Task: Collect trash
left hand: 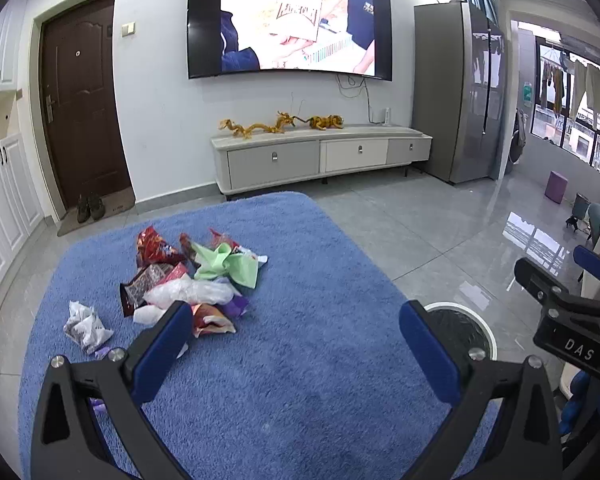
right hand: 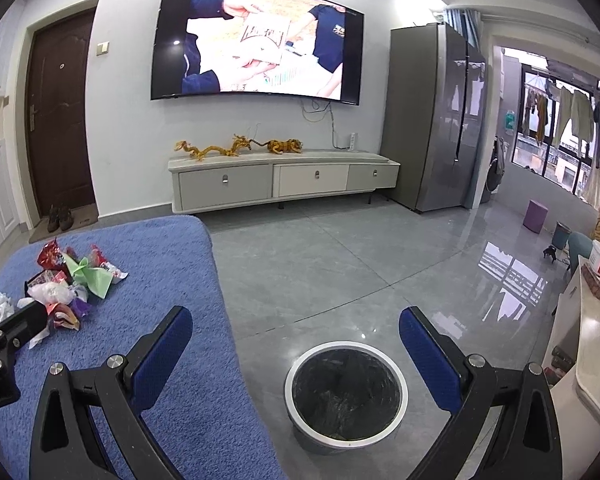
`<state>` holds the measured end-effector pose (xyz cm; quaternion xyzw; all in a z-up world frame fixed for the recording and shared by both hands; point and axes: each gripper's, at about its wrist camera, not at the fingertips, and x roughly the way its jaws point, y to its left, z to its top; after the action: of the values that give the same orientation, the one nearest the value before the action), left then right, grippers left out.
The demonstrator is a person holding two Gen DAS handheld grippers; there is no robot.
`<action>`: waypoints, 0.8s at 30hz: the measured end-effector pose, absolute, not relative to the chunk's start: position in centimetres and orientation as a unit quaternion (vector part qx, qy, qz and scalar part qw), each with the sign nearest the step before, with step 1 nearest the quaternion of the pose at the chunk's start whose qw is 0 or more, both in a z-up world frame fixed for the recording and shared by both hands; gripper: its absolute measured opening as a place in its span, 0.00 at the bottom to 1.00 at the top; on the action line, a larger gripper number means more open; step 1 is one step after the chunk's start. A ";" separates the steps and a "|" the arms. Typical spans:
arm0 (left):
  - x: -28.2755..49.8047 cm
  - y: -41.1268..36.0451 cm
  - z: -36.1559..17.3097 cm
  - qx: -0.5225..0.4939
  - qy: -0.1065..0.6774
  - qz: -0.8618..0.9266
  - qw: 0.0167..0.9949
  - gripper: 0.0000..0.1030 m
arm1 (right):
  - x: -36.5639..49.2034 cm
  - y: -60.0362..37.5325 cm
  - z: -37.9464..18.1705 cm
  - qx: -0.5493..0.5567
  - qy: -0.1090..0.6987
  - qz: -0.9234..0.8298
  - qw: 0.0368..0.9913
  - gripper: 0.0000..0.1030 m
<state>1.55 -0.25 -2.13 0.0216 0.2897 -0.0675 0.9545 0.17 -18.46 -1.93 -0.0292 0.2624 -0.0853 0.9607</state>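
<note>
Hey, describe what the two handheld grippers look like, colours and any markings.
Both match: the left gripper and right gripper have black angular frames with triangular cut-outs, silver round bolts at the pivots, and flat fingers faced with blue textured pads. White letters, "DAS", show on the right gripper's black body in the left wrist view.
</note>
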 end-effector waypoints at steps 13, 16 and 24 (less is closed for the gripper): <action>1.1 11.9 -2.8 -0.037 0.299 0.014 0.953 1.00 | 4.7 -11.2 0.1 -0.019 0.287 0.105 0.952 0.97; 1.1 15.8 -4.3 -0.057 0.317 0.051 0.945 0.98 | 6.9 -8.1 -1.3 -0.017 0.317 0.174 0.932 0.84; 2.7 19.8 -8.7 -0.090 0.366 0.066 0.924 0.86 | 10.4 -1.6 -7.2 -0.004 0.401 0.292 0.869 0.55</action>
<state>2.71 19.84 -8.68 -0.0900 0.3662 0.0656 0.9239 10.36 -1.58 -7.21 -0.0040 0.4007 0.2916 0.8685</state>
